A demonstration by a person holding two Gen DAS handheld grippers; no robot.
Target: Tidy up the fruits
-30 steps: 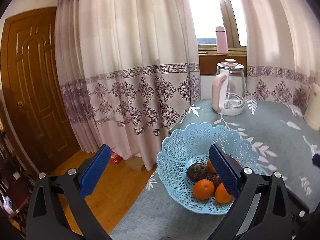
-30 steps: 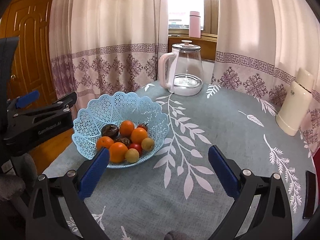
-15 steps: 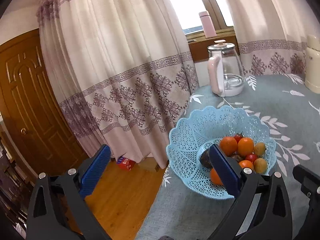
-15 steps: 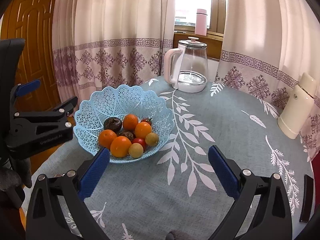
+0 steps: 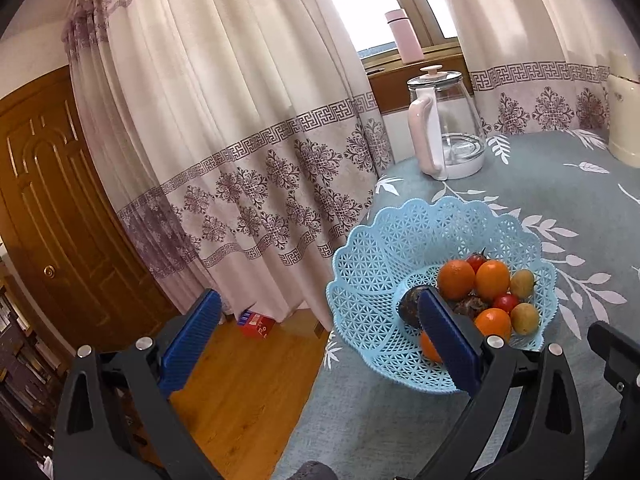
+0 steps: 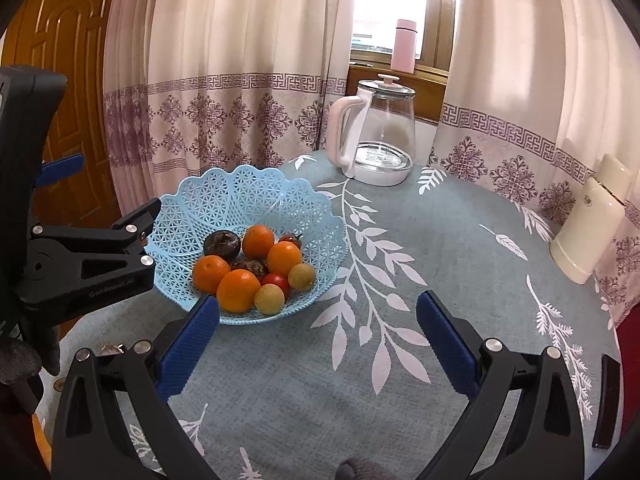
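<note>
A light blue lattice basket (image 6: 248, 192) stands near the table's left edge. It holds several oranges (image 6: 238, 290), a dark round fruit (image 6: 222, 242), small red tomatoes (image 6: 276, 280) and small yellowish fruits (image 6: 302, 276). My right gripper (image 6: 318, 312) hovers open over the cloth just in front of the basket, nothing between its blue pads. My left gripper (image 5: 316, 312) is open and empty to the left of the basket (image 5: 372, 264), half over the floor; its right pad hides part of the dark fruit (image 5: 408, 306). One of its black fingers (image 6: 132, 228) nearly touches the basket rim.
A glass kettle (image 6: 380, 140) with a pink handle stands behind the basket. A cream flask (image 6: 588, 232) is at the far right, with a dark flat object (image 6: 606, 400) by the right edge. Curtains, a pink bottle (image 6: 404, 46) on the sill and a wooden door (image 5: 48, 208) surround the table.
The left wrist view has risen and tilted, so the basket's fruits show more fully and sit further right. The right gripper has crept slightly toward the basket. Both stay open.
</note>
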